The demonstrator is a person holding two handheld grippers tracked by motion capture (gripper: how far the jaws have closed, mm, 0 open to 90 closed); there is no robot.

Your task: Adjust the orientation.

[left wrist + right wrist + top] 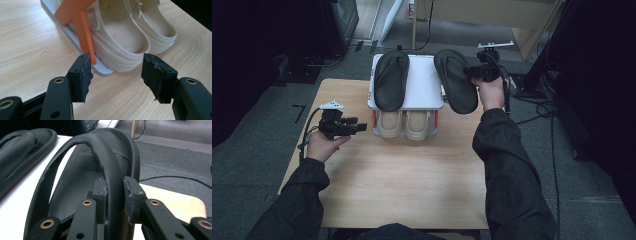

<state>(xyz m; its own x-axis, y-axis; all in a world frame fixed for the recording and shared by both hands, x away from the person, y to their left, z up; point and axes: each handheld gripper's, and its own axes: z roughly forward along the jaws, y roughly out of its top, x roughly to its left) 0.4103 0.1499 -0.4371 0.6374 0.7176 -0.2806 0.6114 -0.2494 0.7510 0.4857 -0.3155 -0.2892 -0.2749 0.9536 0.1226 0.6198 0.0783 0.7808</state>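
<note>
A small two-level shoe rack (422, 85) stands at the table's far edge. One black flip-flop (390, 80) lies on its white top shelf at the left. My right gripper (474, 72) is shut on the strap (111, 182) of a second black flip-flop (455, 80), holding it lifted beside the rack's right edge. A pair of beige clogs (404, 124) sits on the lower level. My left gripper (360, 126) is open, low over the table, pointing at the nearer clog (120, 42) and the rack's orange post (86, 32); nothing is between its pads (83, 75).
The wooden table (412, 175) has free room in front of the rack. Grey carpet with cables (542, 107) lies to the right, and wooden furniture (492, 15) stands behind the rack. Dark equipment lines both sides.
</note>
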